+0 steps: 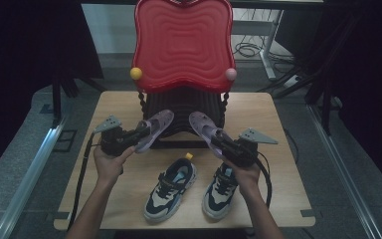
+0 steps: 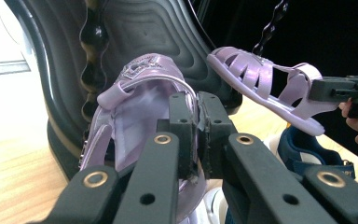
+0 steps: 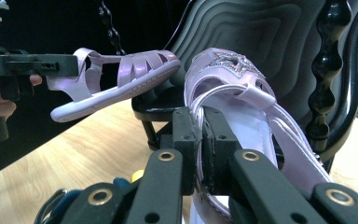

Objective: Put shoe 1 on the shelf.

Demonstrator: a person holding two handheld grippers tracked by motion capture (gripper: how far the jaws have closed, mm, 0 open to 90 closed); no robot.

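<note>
Two lilac child's sandals are held above the wooden table (image 1: pixel 273 124), in front of a black shoe rack (image 1: pixel 184 112). My left gripper (image 1: pixel 134 135) is shut on the heel strap of the left sandal (image 1: pixel 155 128), whose toe points at the rack. In the left gripper view the pads (image 2: pixel 182 123) pinch that sandal (image 2: pixel 135 100), and the other sandal (image 2: pixel 265 79) hangs at the right. My right gripper (image 1: pixel 223 143) is shut on the right sandal (image 1: pixel 204 125). In the right gripper view its own sandal (image 3: pixel 233 84) sits between the pads (image 3: pixel 186 135), with the left sandal (image 3: pixel 116 79) farther off.
A pair of navy and white sneakers (image 1: pixel 171 186) (image 1: pixel 220 191) stands on the table's near half, between my forearms. The rack carries a red wavy top (image 1: pixel 183 42) with a yellow ball (image 1: pixel 136 73) and a pink ball (image 1: pixel 231 74). A small yellow piece (image 1: pixel 189 156) lies near the sneakers.
</note>
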